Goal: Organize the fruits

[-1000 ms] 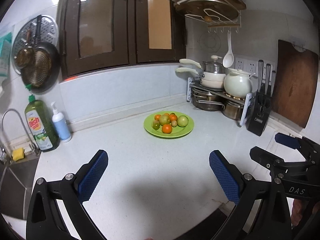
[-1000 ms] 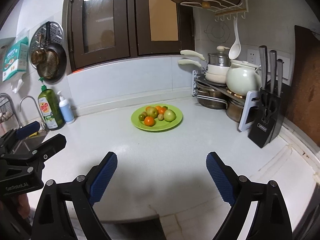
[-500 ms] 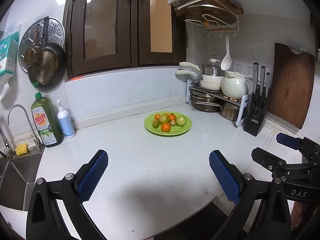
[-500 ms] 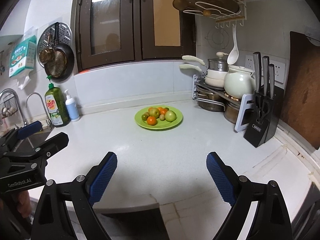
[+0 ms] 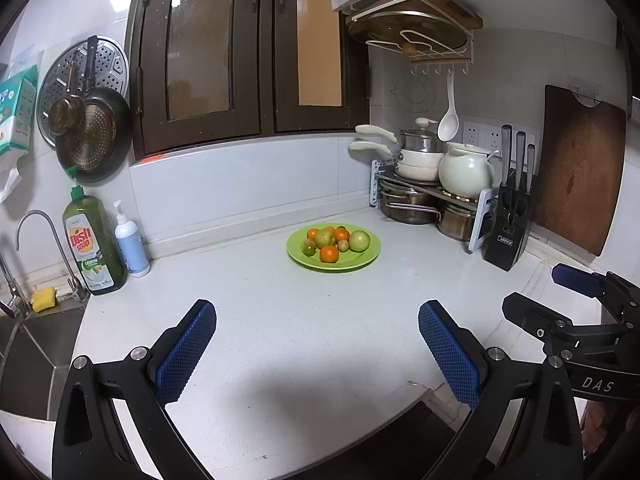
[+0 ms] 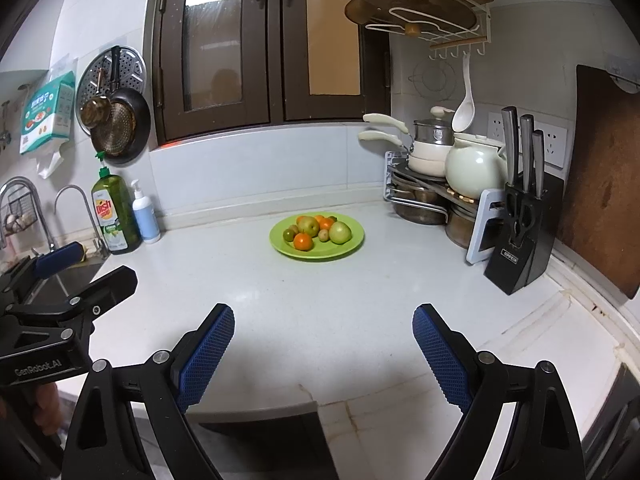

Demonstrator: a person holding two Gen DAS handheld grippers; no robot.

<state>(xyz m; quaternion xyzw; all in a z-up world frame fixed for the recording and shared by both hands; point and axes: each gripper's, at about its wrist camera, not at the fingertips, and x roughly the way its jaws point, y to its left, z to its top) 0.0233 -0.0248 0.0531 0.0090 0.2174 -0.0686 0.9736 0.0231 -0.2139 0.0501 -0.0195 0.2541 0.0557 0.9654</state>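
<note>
Hiding rear fruits (image 5: 330, 229), plate (image 5: 362, 260), front fruit piled

A white speckled kitchen countertop (image 5: 304, 332) was pictured bearing a green plate (image 5: 360, 259) of fruit near the back wall, with a dish soap bottle (image 5: 93, 242) and pump bottle (image 5: 130, 242) at left; a pot rack (image 5: 478, 220) and knife block (image 5: 508, 226) were set at right.

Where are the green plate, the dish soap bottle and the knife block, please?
green plate (image 5: 352, 264), left wrist view, bare front rim.
dish soap bottle (image 5: 94, 246), left wrist view, its label.
knife block (image 6: 516, 256), right wrist view, front face.
</note>
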